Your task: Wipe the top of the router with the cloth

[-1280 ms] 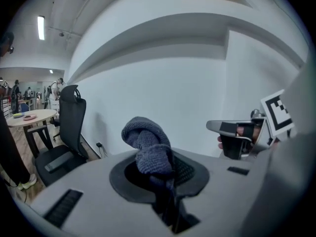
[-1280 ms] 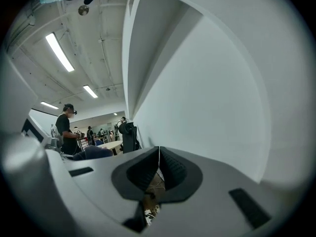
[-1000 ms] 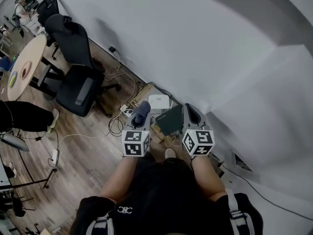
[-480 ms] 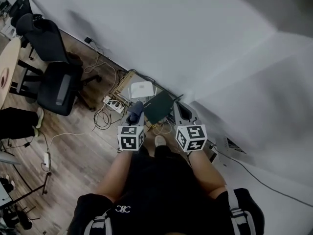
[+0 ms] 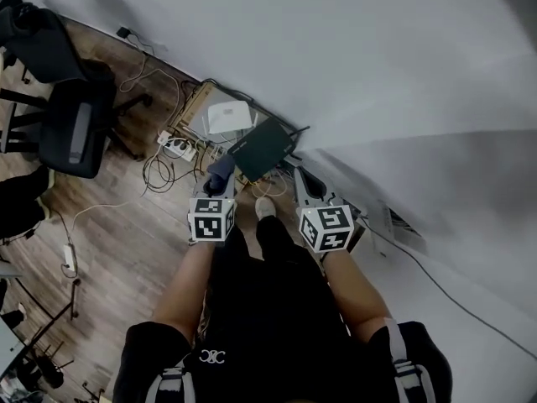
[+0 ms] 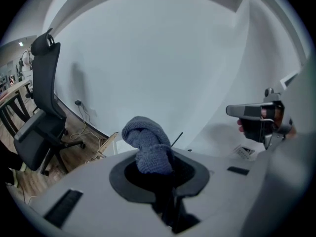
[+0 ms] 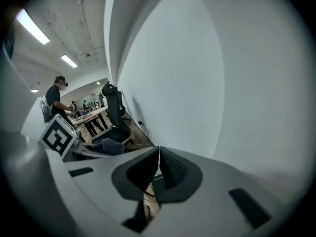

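Head view, near to far. Your two forearms reach forward, each hand holding one gripper.

Your left gripper (image 5: 220,183) pinches a blue-grey cloth (image 5: 221,171). In the left gripper view the cloth sits bunched between the jaws and stands up above them.

Your right gripper (image 5: 300,179) is level with it, well apart to the right. In the right gripper view its jaws are pressed together with nothing between them.

Your shoe (image 5: 265,208) shows on the wooden floor (image 5: 126,250) between the two grippers.

Just ahead lies the router (image 5: 262,148), a flat black box on the floor at the foot of the wall (image 5: 377,57), with an antenna at its far right corner. The cloth is just beside the router's near left corner; whether they touch cannot be told.

Beyond the router to the left sits a white box (image 5: 228,117). A power strip (image 5: 176,147) and loose cables lie nearer you on that side.

Farthest left stands a black office chair (image 5: 75,124).
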`<state>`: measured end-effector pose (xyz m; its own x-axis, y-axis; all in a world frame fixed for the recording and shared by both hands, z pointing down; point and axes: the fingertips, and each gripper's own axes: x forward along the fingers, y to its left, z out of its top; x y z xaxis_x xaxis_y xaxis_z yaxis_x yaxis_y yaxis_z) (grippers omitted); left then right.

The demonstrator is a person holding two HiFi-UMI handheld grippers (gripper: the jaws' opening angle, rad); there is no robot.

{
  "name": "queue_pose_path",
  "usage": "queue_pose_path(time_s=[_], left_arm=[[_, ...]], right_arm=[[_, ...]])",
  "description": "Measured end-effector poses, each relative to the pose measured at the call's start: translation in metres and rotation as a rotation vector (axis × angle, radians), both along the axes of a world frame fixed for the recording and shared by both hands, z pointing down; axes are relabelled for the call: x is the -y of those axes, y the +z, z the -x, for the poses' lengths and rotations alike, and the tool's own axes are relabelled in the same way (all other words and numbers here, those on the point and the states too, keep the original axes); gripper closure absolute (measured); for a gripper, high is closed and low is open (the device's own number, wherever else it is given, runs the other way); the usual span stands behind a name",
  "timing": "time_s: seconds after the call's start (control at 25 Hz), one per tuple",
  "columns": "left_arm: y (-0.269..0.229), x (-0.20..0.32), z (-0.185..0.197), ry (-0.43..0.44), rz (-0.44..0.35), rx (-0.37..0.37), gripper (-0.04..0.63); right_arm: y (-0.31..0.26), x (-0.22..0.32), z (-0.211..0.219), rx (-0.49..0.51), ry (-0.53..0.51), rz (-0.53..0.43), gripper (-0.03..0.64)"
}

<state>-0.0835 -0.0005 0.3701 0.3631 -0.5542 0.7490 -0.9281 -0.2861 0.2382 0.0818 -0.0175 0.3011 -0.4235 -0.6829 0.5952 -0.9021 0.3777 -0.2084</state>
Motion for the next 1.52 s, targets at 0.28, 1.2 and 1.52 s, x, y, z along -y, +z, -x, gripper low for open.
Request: queue_pose_path(time_s=[0.28,1.2,1.52], left_arm=[[0.054,0.0,0.017,0.039,0.048,0.011,0.531],[0.285,0.049,0.02,0.296,0.193,0.112,0.532],[0.32,0.068,0.019,0.398,0.167,0.197,0.532]], right_arm=[[0.06,-0.016,0.004,-0.032,0.009,0.102,0.615],[0.255,-0.043,-0.016,-0.001,0.122,0.263,0.615],[0.285,-0.063,-0.009,0.042,0.107,0.303,0.615]])
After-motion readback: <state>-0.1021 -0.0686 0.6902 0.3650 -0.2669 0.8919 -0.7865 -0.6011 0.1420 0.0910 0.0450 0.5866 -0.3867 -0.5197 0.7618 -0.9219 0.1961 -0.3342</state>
